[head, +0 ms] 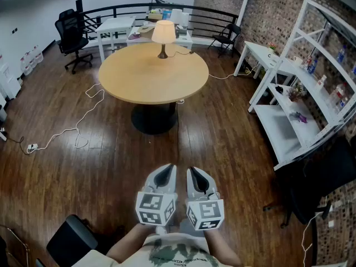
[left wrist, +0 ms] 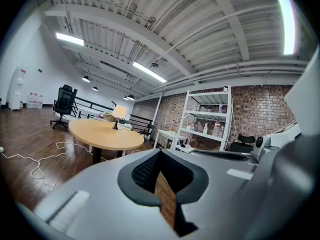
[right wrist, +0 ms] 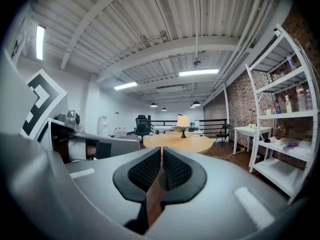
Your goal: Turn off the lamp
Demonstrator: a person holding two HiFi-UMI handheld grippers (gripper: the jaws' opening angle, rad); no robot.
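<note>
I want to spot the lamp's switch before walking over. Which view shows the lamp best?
The head view: the lamp shows whole, shade glowing, near the round table's far edge. The left gripper view's lamp and the right gripper view's lamp are tiny, far off; no switch shows.

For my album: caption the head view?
Left gripper and right gripper, shut, side by side, facing a lit lamp on a round table.

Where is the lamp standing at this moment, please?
In the head view the lamp stands at top centre, near the far edge of the round wooden table. A white desk stands behind it to the left.
</note>
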